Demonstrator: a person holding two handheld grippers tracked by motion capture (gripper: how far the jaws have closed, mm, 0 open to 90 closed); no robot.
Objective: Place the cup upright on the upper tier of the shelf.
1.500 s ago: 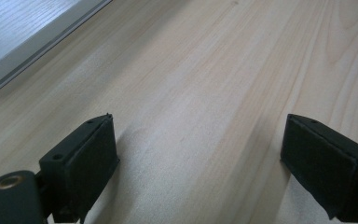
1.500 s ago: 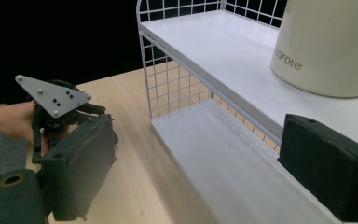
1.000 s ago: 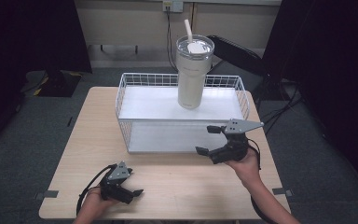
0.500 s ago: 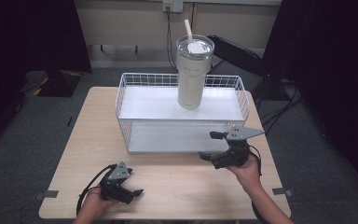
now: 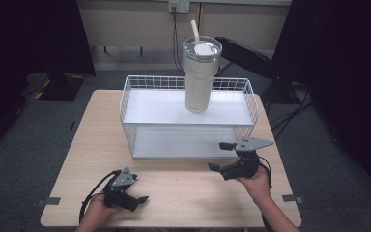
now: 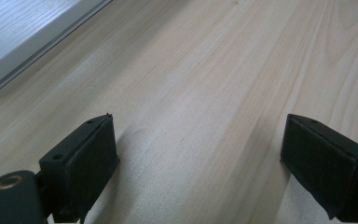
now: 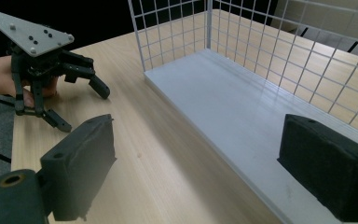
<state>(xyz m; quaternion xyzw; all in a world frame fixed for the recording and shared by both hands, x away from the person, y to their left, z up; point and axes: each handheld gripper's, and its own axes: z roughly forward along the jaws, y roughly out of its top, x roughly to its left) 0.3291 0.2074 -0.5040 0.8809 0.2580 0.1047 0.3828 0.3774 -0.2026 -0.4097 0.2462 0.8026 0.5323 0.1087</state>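
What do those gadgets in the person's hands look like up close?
Each tool is black, with two jaws tipped by blocky black foam-like pads. The right tool carries a grey three-cornered plate dotted with screws; the left tool has one too, and a black cable loops from it. Forearms are bare.

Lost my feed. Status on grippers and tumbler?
Left gripper and right gripper: jaws open, empty. Tumbler upright on wire rack top shelf, untouched. Nothing between.

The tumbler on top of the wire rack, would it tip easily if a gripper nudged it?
Probably yes: the tumbler is tall, narrows toward its base, and stands on the rack's smooth white shelf, so a high push could topple it. Its smooth sides may slip between jaws. Whether it is full, I cannot tell.
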